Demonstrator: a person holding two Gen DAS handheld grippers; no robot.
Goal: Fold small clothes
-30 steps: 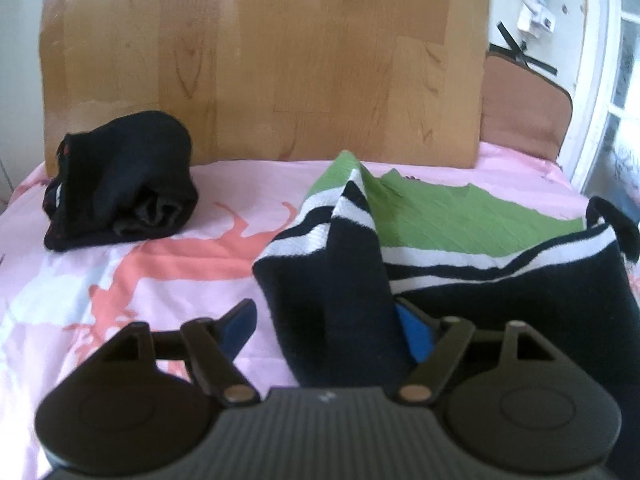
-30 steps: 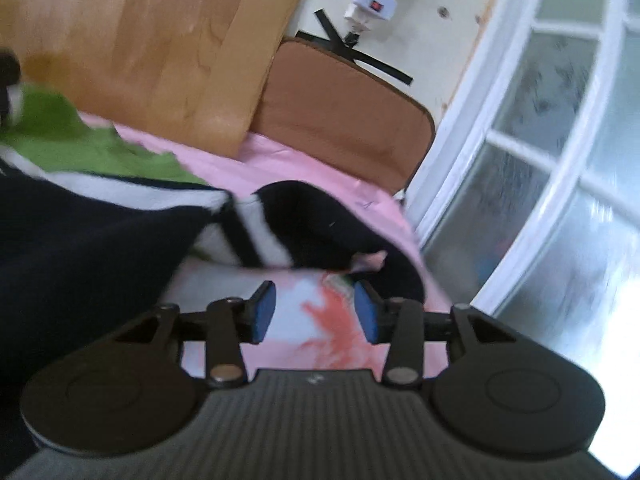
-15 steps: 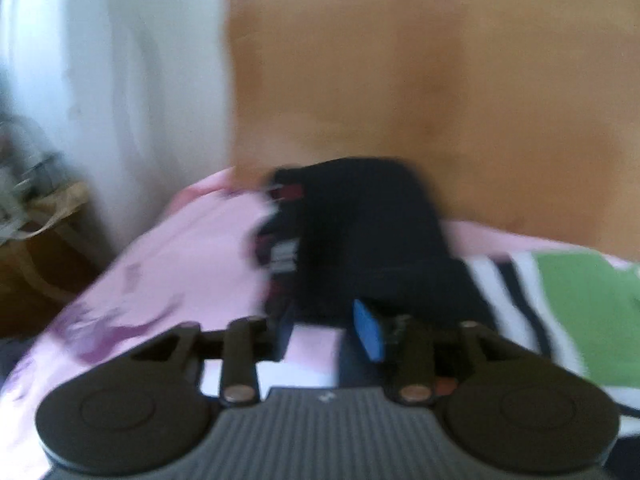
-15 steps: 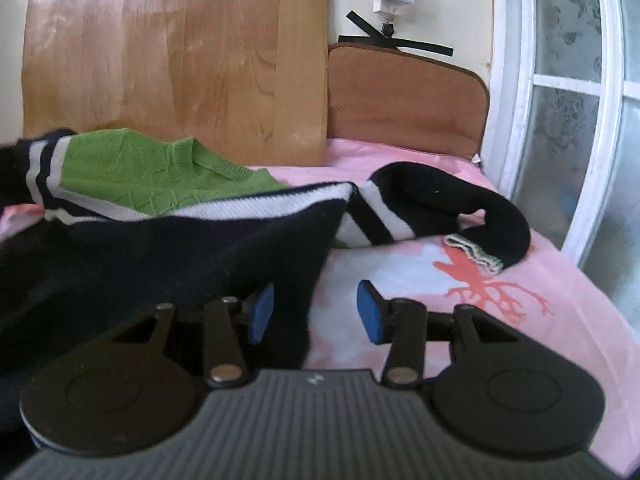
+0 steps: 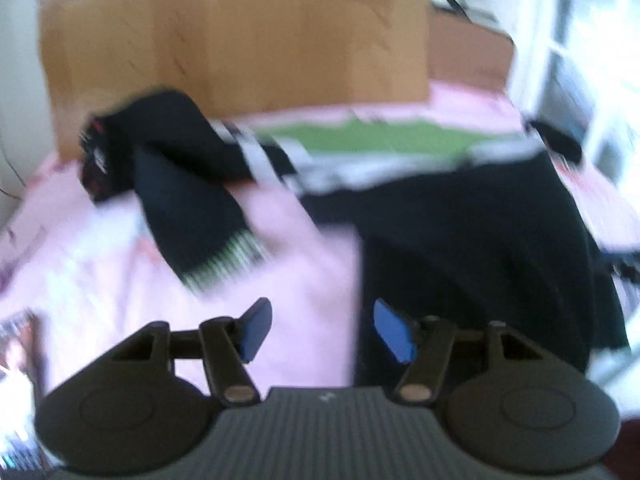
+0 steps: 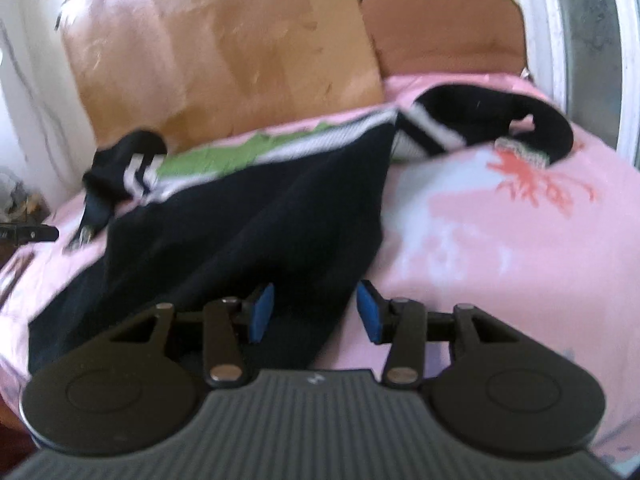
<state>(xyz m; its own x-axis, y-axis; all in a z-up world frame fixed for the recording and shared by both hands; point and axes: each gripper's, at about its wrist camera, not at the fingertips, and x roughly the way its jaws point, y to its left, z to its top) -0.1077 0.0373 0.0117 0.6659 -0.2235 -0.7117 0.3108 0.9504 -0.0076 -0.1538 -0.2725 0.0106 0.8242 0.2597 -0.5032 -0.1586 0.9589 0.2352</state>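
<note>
- Fingers of the left gripper (image 5: 320, 330) come nearest in its own view: the blue pads are spreading apart and grasp nothing, pink sheet showing between them and the sweater's dark hem just beside the right-hand pad.
- Fingers of the right gripper (image 6: 316, 312) stand parted over the black hem without pinching it; cloth lies under the gap, so this hand looks poised to take that lower corner.
- The sweater (image 6: 248, 224) lies spread face-down or face-up, I cannot tell which, on the bed (image 6: 500, 240), black body toward the grippers, white stripes and green yoke farther off. Laid flat like this it is ready for a first fold.
- One sleeve (image 6: 496, 116) curls out toward the window side, its cuff resting on the sheet's coral print; the other sleeve (image 5: 200, 216) trails out the opposite way, ribbed cuff loose on the sheet. Both probably need tucking in first.
- Beyond that sleeve a dark bundle (image 5: 116, 148), blurred, may be a garment already folded and set aside.
- A wooden board (image 5: 236, 36) leans at the head of the bed.
</note>
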